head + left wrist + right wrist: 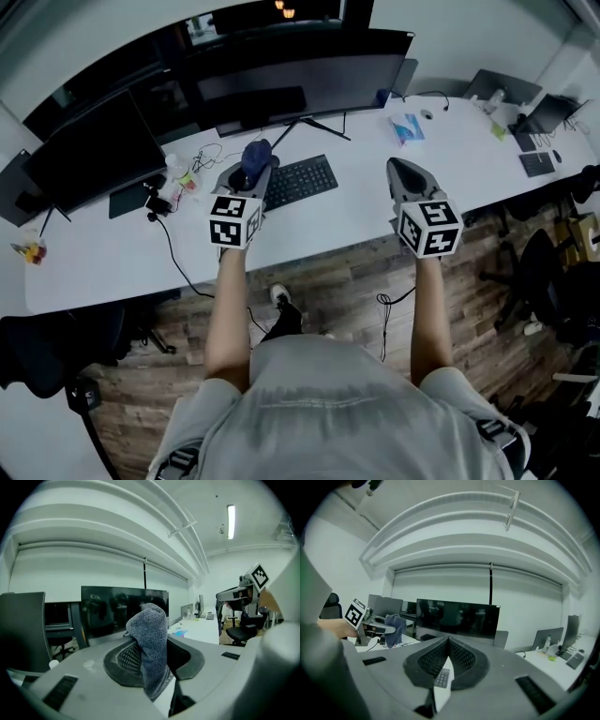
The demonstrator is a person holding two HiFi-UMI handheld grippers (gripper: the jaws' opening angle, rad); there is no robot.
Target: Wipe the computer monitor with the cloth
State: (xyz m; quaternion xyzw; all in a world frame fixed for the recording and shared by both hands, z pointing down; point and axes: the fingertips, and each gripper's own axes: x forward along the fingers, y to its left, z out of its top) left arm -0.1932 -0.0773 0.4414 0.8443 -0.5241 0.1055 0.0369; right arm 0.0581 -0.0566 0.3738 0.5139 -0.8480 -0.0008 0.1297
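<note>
Left gripper (246, 183) is clamped on the cloth (149, 634) and aimed at the far monitor (300, 80), presumably for wiping, right gripper (448, 641) pinched closed, empty.

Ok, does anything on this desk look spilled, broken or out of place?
Nothing looks spilled or broken. The only untidy spot is a bunch of loose cables on the desk left of the keyboard, with one black cable trailing over the front edge. The cloth is gripped in the left tongs.
</note>
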